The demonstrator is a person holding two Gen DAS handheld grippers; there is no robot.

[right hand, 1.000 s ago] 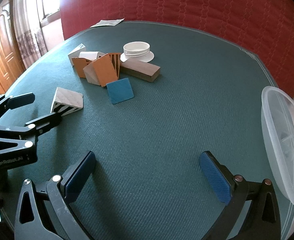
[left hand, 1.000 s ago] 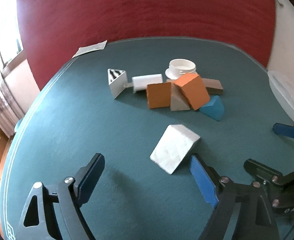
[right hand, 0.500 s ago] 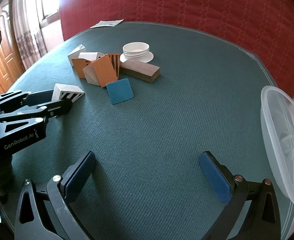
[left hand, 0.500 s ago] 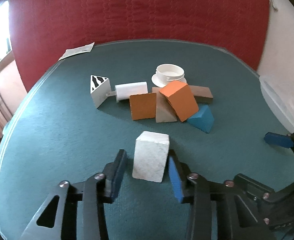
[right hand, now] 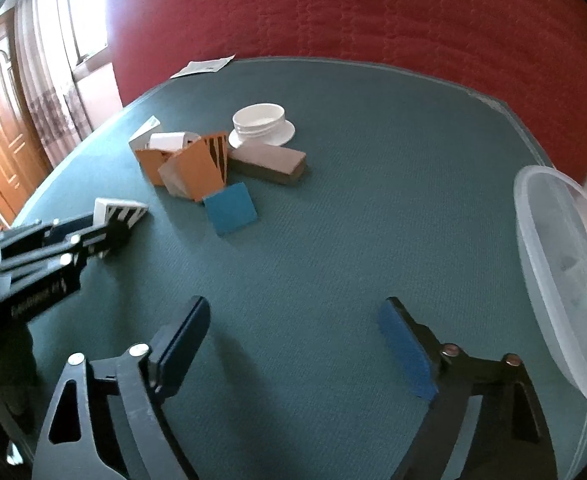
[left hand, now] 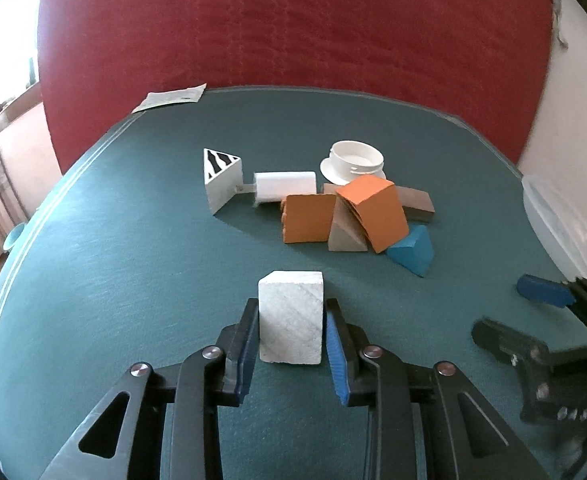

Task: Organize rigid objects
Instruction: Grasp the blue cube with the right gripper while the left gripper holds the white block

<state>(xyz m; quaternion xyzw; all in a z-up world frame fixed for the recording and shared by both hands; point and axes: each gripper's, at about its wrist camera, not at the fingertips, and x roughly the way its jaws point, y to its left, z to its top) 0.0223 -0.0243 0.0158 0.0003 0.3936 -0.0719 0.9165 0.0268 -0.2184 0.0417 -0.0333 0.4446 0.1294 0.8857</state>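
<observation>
Your left gripper (left hand: 291, 332) was clamped on the white block (left hand: 291, 322); your right gripper's (right hand: 293, 348) fingers, just narrowing, stood apart, empty. A crooked lift could have let the block twist free.

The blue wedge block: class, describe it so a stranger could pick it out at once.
On the green table, find the heap of blocks in front of the white jar. The blue wedge block lies at its near right edge, against the tilted orange block. It is the only blue one.
</observation>
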